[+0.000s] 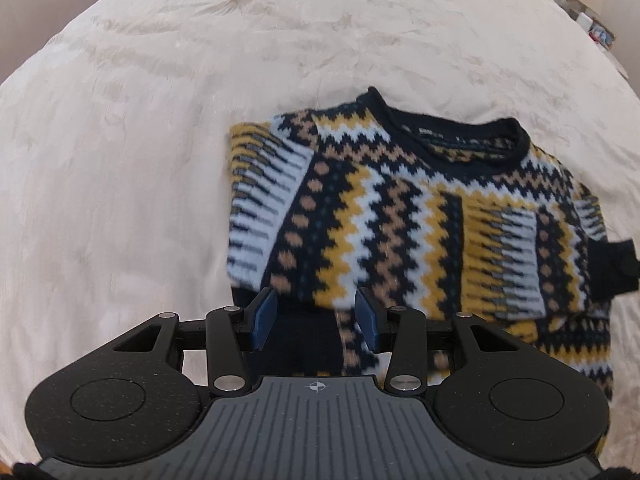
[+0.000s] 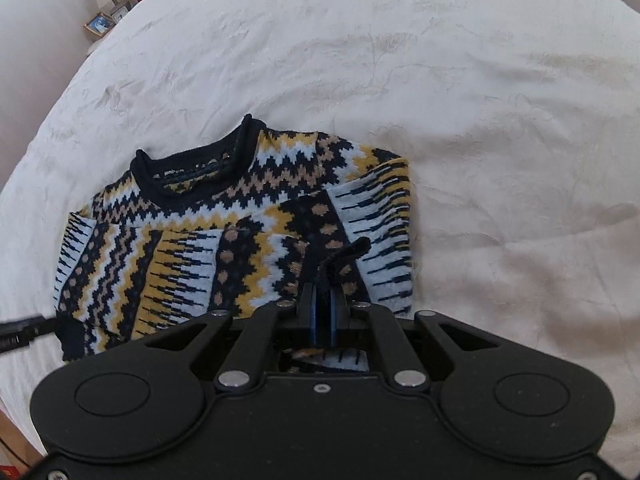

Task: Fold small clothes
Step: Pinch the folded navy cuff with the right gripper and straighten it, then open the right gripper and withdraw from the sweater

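Note:
A knitted sweater [image 1: 400,208] with navy, yellow, white and tan zigzags lies on the bed, neck away from me and both sleeves folded across the front. My left gripper [image 1: 315,322] is at its near left corner. Navy hem [image 1: 308,336] fills the gap between the blue pads, which stand partly apart and grip it. In the right wrist view the sweater [image 2: 224,220] fills the middle. My right gripper [image 2: 323,308] is shut on the navy sleeve cuff [image 2: 352,250], which sticks up beyond the fingertips. The same cuff [image 1: 612,268] shows raised at the right edge of the left wrist view.
A cream textured bedspread [image 1: 160,120] stretches all around the sweater [image 2: 480,120]. A nightstand with a lamp and a photo frame [image 2: 100,24] stands past the bed's far left corner. Cardboard boxes [image 1: 588,0] sit beyond the far right edge.

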Tool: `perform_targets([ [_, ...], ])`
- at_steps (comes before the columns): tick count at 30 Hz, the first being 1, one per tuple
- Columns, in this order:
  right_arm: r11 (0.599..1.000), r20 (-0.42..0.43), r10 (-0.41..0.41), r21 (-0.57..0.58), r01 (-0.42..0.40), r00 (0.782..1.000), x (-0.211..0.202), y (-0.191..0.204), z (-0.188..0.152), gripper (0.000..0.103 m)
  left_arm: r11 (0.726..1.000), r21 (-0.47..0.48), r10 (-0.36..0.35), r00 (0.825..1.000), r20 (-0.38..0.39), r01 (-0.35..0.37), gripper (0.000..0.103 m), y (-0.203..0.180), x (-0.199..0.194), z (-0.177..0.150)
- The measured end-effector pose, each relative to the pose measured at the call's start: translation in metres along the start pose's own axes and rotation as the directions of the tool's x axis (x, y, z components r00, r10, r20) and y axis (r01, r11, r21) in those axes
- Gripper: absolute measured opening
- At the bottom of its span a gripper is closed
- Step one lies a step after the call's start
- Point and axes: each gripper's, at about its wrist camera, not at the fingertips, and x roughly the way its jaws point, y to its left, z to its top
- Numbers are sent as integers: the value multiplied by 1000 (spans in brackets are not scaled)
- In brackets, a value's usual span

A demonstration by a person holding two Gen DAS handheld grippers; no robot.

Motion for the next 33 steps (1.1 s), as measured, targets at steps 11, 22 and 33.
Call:
perform_targets([
  [11, 998, -53, -50, 45, 53, 997, 13, -18, -3, 17, 992, 9, 130, 988, -88, -129, 42, 23, 56, 19],
  [22, 993, -3, -111, 30, 111, 994, 14, -14, -3, 48, 990, -58, 120, 985, -122, -128, 64, 46, 71, 13],
  [33, 991, -121, -135, 6, 136, 983, 57, -20, -10, 59, 990, -32, 134, 985, -111, -138, 67, 44, 70, 12],
])
